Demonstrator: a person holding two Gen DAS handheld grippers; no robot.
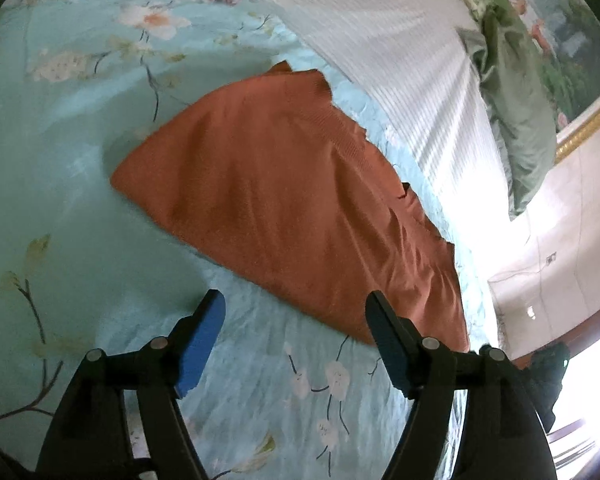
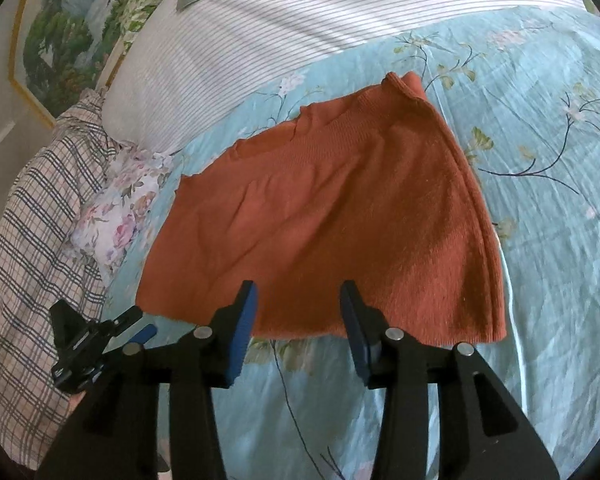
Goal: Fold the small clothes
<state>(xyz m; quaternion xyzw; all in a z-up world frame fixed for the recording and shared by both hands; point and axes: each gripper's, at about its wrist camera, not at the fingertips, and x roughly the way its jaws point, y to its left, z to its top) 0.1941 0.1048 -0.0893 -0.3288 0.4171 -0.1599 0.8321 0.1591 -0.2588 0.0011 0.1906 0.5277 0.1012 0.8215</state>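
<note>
The orange garment [image 2: 320, 216] lies flat, already folded, on the blue floral sheet [image 2: 540, 200], just below the striped pillow [image 2: 300, 20]. Both the left gripper [image 1: 296, 300] and the right gripper [image 2: 298, 292] stand apart with nothing between them. For a clean next fold, I think each should pinch one near corner of the garment evenly.

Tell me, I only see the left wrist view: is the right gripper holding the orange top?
Observer: No. The right gripper has its jaws open over the near hem of the top, and they grip nothing.
Operator: What's next to the top that I can't see?
Observer: A plaid cloth lies past its left edge, at the side of the bed.
</note>
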